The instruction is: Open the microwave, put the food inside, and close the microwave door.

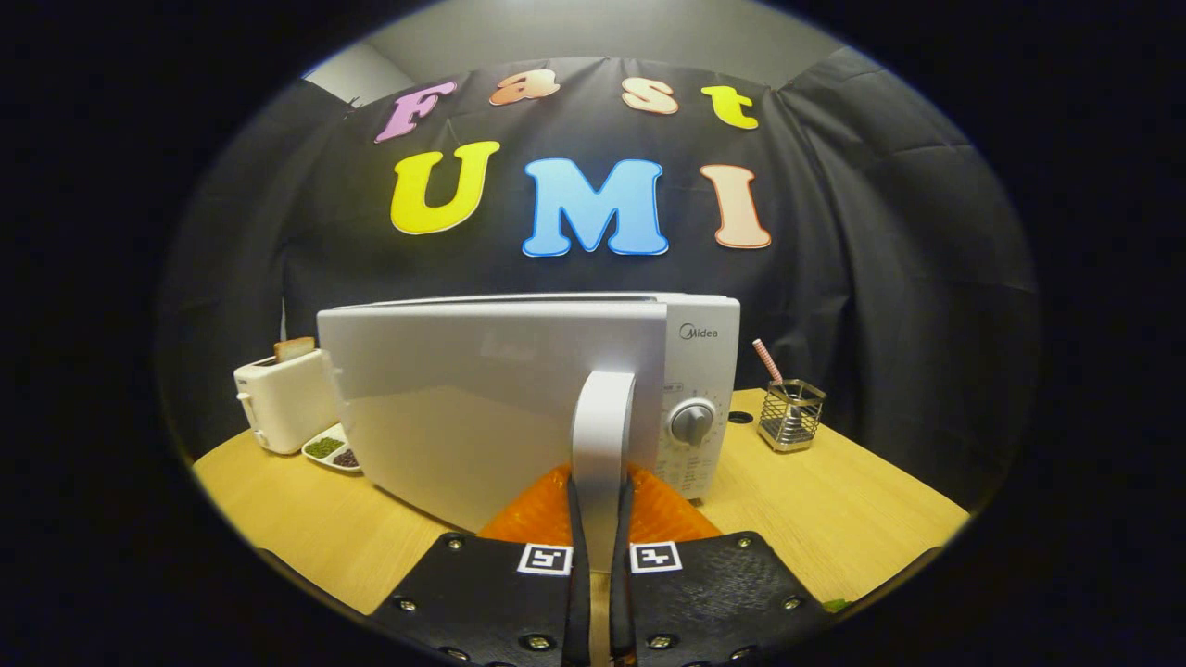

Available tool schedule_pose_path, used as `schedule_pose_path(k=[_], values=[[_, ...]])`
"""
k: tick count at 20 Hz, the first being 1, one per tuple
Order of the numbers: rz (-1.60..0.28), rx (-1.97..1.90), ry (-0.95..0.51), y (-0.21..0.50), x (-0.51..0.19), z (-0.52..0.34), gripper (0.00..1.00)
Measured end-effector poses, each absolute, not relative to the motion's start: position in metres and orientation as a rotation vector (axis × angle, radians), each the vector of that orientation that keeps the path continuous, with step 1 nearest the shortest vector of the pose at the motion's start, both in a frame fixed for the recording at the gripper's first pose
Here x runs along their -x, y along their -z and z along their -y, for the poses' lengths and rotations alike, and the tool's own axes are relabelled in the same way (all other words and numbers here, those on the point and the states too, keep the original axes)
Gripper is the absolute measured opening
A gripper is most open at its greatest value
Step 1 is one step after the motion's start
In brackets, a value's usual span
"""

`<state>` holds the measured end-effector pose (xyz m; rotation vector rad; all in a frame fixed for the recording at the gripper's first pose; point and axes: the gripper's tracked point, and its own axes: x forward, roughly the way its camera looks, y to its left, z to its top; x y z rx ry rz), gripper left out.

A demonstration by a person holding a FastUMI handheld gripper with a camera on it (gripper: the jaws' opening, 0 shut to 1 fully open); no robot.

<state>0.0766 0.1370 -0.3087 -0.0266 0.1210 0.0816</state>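
A white microwave [700, 371] stands on the wooden table [862, 519] just ahead of me. Its door [463, 408] is swung part-way out towards me, hinged on the left. The door's white vertical handle [602, 435] runs down between my two fingers, and my gripper [600, 519] is shut on it, both fingers pressing its sides. The control panel with a round knob [692, 421] shows to the right of the handle. The microwave's inside is hidden behind the door.
A white toaster [278, 403] with a slice of bread [294, 348] stands left of the microwave. A small white dish [332, 451] of green and dark bits lies beside it. A wire-mesh holder [790, 414] with a striped straw stands to the right.
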Motion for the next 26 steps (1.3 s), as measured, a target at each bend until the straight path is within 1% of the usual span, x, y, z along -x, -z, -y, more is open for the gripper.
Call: schedule_pose_path(k=[1,2,4,5,6,7,13,21,26], values=[[-0.146,0.020,-0.115,0.310,-0.066,-0.143,0.17],[-0.165,0.008,-0.151,0.309,-0.055,-0.149,0.21],[-0.198,-0.008,-0.227,0.309,-0.031,-0.162,0.27],[-0.211,-0.008,-0.262,0.310,-0.021,-0.165,0.37],[-0.226,-0.001,-0.288,0.311,-0.010,-0.170,0.44],[-0.239,0.008,-0.322,0.311,0.000,-0.174,0.54],[-0.289,0.072,-0.480,0.316,0.048,-0.213,0.54],[-0.344,0.150,-0.670,0.313,0.114,-0.288,0.55],[-0.375,0.143,-0.743,0.318,0.141,-0.336,0.53]])
